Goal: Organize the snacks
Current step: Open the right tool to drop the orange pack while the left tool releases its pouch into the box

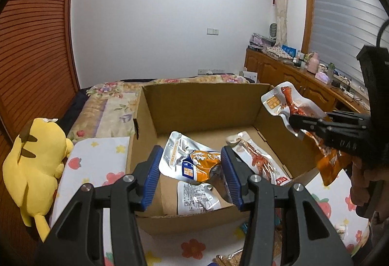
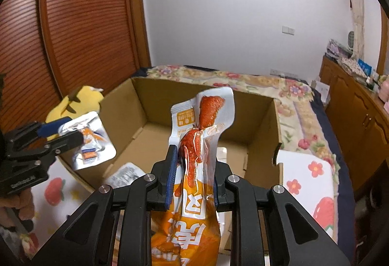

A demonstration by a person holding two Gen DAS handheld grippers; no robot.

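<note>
Orange chicken-leg snack pouch (image 2: 197,168) clamped upright in right tool (image 2: 192,173), lower end cut off at 6 o'clock. Left tool (image 1: 192,168) pinches silver-orange snack pouch (image 1: 194,164). Both tilt down over cardboard box (image 1: 199,100) on bed (image 1: 111,105); more pouches inside, partly hidden.

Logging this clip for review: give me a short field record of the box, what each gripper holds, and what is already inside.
container: open brown cardboard box on a flower-print bedspread
left gripper: shut on a silver and orange snack pouch, at the box's edge
right gripper: shut on a long orange and white chicken-leg packet, over the box
inside: white printed packet, second chicken-leg packet
beside: yellow plush toy
</note>
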